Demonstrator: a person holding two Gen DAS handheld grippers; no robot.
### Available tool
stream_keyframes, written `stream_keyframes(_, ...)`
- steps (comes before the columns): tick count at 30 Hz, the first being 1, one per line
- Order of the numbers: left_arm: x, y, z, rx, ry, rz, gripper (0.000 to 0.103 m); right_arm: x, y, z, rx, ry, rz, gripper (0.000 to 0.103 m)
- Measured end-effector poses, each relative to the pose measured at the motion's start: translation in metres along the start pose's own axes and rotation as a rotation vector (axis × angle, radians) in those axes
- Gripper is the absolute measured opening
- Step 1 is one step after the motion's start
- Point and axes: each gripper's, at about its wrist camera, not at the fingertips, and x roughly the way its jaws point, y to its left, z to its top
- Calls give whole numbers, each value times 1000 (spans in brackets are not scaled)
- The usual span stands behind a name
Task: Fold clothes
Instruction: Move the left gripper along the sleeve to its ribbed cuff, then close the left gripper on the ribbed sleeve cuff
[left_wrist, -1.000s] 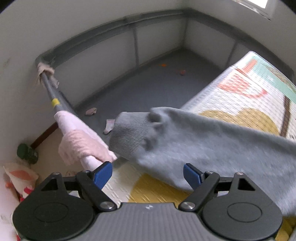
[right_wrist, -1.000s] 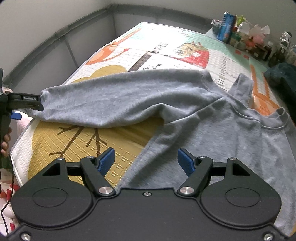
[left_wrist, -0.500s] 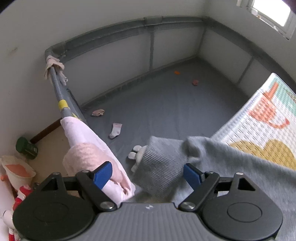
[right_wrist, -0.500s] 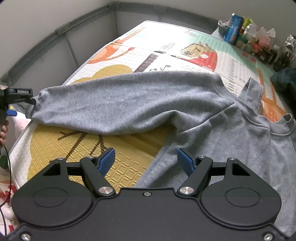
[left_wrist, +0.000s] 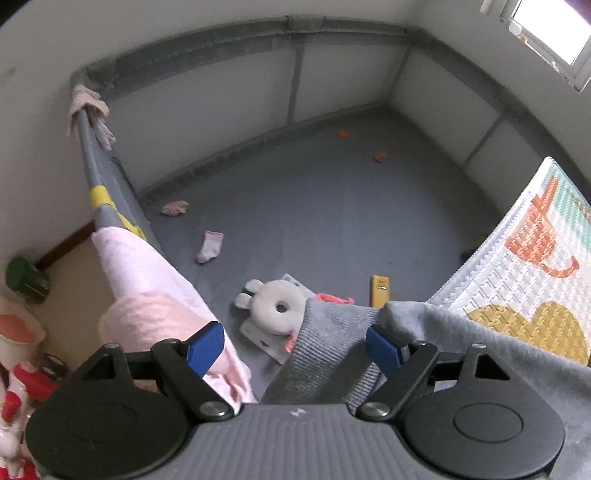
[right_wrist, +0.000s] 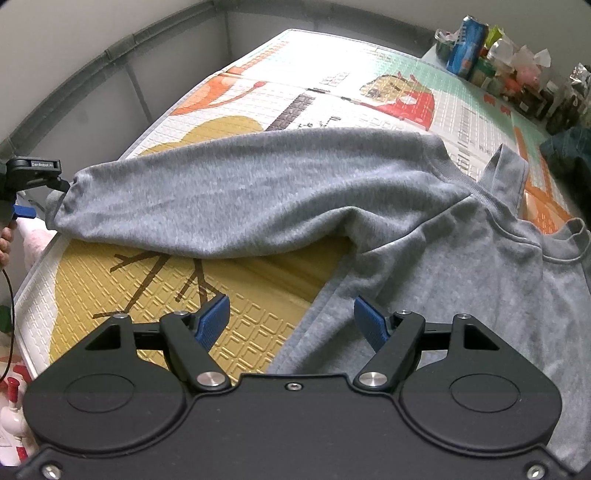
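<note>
Embossed foam mat (right_wrist: 236, 332) under soft grey fleece sweatshirt (right_wrist: 461, 280), ribbed cuff (left_wrist: 325, 354).

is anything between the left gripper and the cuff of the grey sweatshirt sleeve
Nothing visible does. In the left wrist view the ribbed cuff of the grey sweatshirt sleeve already lies in the gap of the left gripper, nearer its right blue pad, jaws wide open. The pink fleece cloth on the rail sits beside and behind the other pad, not between.

Grey floor (left_wrist: 314, 206) inside grey-railed white panels (left_wrist: 229, 96), bright window (left_wrist: 546, 33) at the upper right corner.
</note>
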Motion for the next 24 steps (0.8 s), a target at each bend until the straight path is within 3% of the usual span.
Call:
stream_keyframes(5,6,3,-2,-26,26,-93,79,3,0,-2,1,12,-6,73)
stream_keyframes(7,6,5,-4,-47,36,-141,61,3,1,-2,-1,14,-7,72)
stream_keyframes(9,6,6,-5,-61,45,-175,56,2,1,-2,0,13,-9,73)
stream_keyframes(12,3,5,-7,-44,37,-175,50,1,2,-3,2,13,-10,72)
stream_keyframes(16,-7,6,-8,-47,31,-174,20,-1,2,-4,5,13,-12,72)
stream_keyframes(19,-15,5,-7,-51,35,-191,12,-2,3,-5,6,11,-12,72)
stream_keyframes(24,-36,-9,-7,-9,20,-176,7,-9,4,-7,5,-1,-14,72)
